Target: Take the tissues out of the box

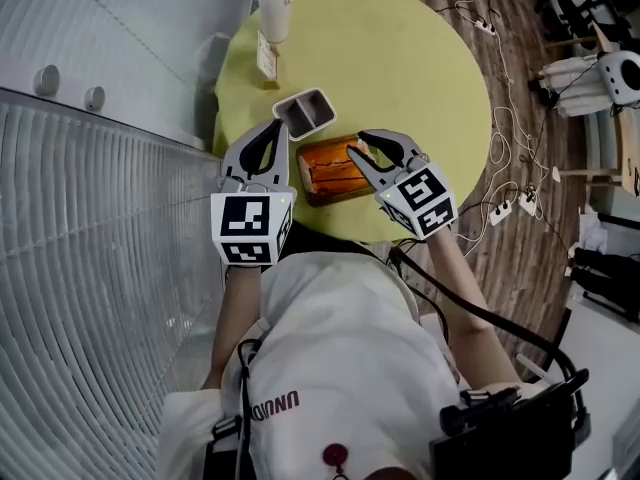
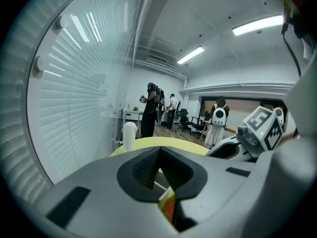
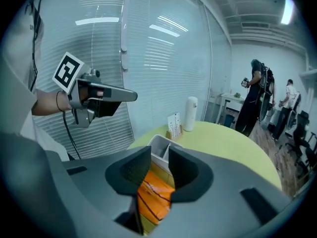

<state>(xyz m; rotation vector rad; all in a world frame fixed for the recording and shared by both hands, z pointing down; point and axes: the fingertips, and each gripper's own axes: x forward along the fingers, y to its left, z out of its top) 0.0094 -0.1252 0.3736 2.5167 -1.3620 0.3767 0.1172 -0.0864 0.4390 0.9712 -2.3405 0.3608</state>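
Item: tissue box [image 1: 335, 168], orange with dark stripes, lying flat near the 6 o'clock edge of the yellow bench [image 1: 400, 58]. No tissue shows outside it yet.

Step, as I judge it: approach.

My right claw [image 1: 357, 145] hovers at the box's 1 o'clock end, narrowly parted and empty. My left claw [image 1: 277, 126] sits at its 10 o'clock, closed on nothing.

Next move: lower the right tips to the top sheet and pinch it.
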